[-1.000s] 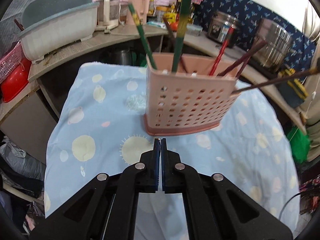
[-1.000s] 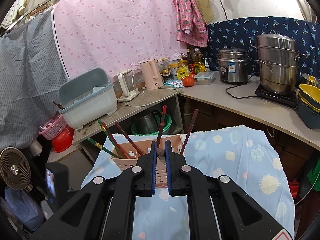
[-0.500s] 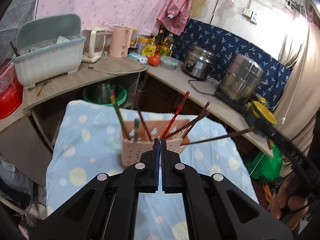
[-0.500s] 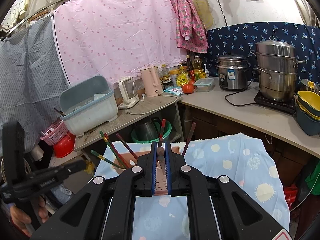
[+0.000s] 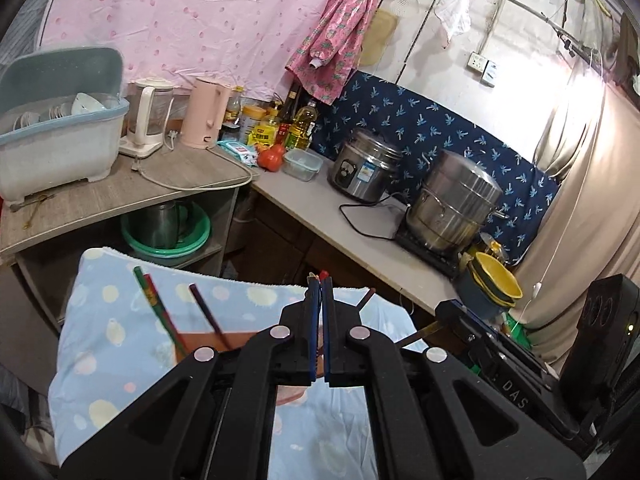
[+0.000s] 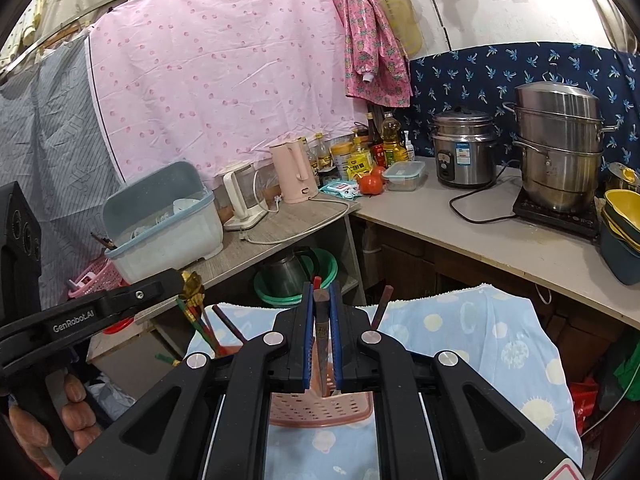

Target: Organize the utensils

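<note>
A pink perforated utensil holder [image 6: 320, 410] stands on the blue dotted tablecloth [image 6: 480, 344], with several red, green and dark chopsticks [image 6: 208, 330] sticking out of it. My right gripper [image 6: 321, 298] is shut on a dark brown chopstick [image 6: 321, 344], held upright above the holder. My left gripper [image 5: 320, 284] is shut and empty, raised above the holder, whose rim [image 5: 240, 338] and chopsticks [image 5: 160, 312] show behind its fingers. The left gripper also shows at the left of the right wrist view [image 6: 188, 282].
An L-shaped counter [image 6: 460, 224] behind the table carries a dish bin [image 6: 160, 220], pink kettle [image 6: 294, 174], bottles, a rice cooker [image 6: 462, 148] and a steamer pot [image 6: 560, 148]. Green basins [image 6: 296, 276] sit on the shelf below.
My left gripper has risen and tilted up, so the holder has dropped behind its fingers. My right gripper has stayed over the holder with the chopstick; the left gripper has come closer on its left.
</note>
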